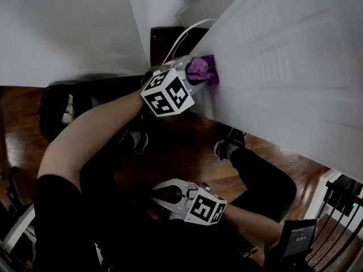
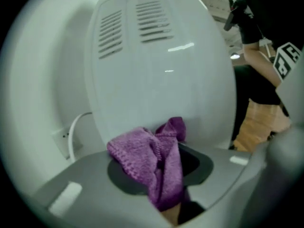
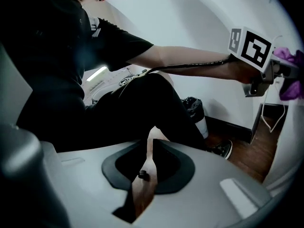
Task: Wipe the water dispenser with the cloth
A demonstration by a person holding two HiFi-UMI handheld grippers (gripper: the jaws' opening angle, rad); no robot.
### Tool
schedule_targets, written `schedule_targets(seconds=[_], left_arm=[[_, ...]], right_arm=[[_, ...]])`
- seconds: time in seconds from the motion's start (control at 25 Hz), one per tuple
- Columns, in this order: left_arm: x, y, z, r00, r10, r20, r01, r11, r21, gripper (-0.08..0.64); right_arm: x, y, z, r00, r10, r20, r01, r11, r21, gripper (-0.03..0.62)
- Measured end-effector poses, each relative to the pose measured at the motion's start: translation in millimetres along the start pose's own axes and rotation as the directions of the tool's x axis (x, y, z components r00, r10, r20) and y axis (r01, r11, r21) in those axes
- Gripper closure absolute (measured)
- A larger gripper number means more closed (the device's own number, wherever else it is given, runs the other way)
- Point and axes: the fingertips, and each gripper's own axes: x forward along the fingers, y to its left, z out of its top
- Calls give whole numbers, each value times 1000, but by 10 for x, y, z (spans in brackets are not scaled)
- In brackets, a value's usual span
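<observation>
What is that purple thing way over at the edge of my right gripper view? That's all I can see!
Observer: A purple knitted cloth, bunched up and clamped in the jaws of the left gripper, as the left gripper view shows.
Operator: What's it going to wipe?
Observer: A white plastic water dispenser. Its panel has two sets of vent slots above the cloth.
Operator: Where's my gripper?
Observer: The head view shows the right gripper held low over the lap of the person, away from the dispenser.
</observation>
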Motion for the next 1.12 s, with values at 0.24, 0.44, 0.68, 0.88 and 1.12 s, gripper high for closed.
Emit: schedule_targets(seconds=[0.24, 0.44, 0.68, 0.88, 1.12], left_arm=[[149, 956, -196, 975, 224, -7, -223, 962, -157, 405], [206, 992, -395, 958, 288, -18, -284, 932, -227, 405], [220, -284, -585, 999, 20, -25, -25, 975, -223, 407], [144, -1410, -637, 972, -231, -31, 225, 964, -145, 407], [289, -1265, -815, 961, -247, -121, 247, 969, -17, 400]], right_arm=[[-157, 57, 175, 990, 11, 140, -39, 980, 197, 551], [-348, 199, 323, 956, 14, 292, -121, 928, 352, 561], [-475, 333, 147, 965, 29, 262, -123, 929, 349, 563], [-466, 464, 105, 968, 89, 235, -167, 927, 335, 563], [-496, 353, -11, 978, 115, 173, -168, 927, 335, 565]])
